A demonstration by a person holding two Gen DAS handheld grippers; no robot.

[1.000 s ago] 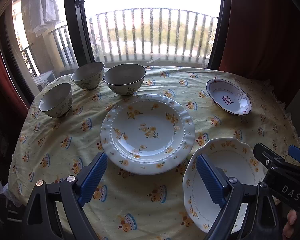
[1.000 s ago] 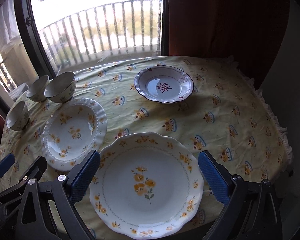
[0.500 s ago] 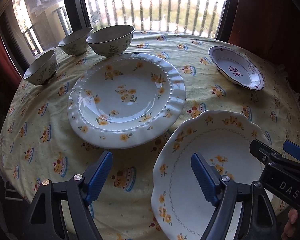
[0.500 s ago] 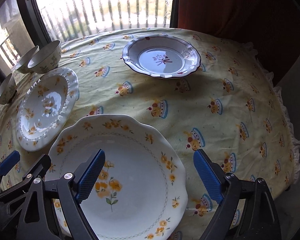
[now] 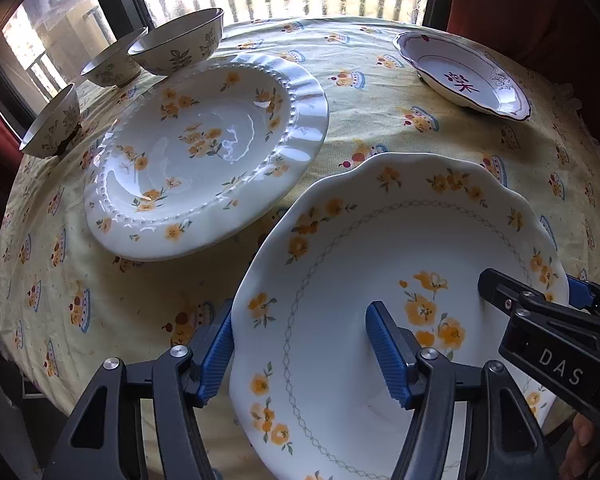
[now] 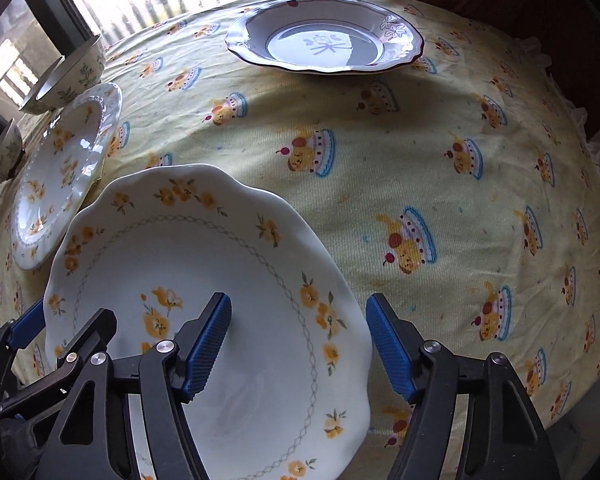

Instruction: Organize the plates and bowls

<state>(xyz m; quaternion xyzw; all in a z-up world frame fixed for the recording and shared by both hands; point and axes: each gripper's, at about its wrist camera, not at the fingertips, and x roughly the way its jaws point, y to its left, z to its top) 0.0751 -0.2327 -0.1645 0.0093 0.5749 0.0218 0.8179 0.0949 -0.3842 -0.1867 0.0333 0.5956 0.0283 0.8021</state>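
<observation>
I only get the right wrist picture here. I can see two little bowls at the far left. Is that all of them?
Observer: No. The left wrist view shows three bowls in a row by the window.
Visitor: And the blue thing poking in at my lower left?
Observer: That's the left gripper. It is open and straddles the left rim of the scalloped plate, with one pad outside the rim and one over the plate.
Visitor: Who holds the clamp I'm looking along?
Observer: A person. The left wrist view catches a fingertip behind the right gripper.
</observation>
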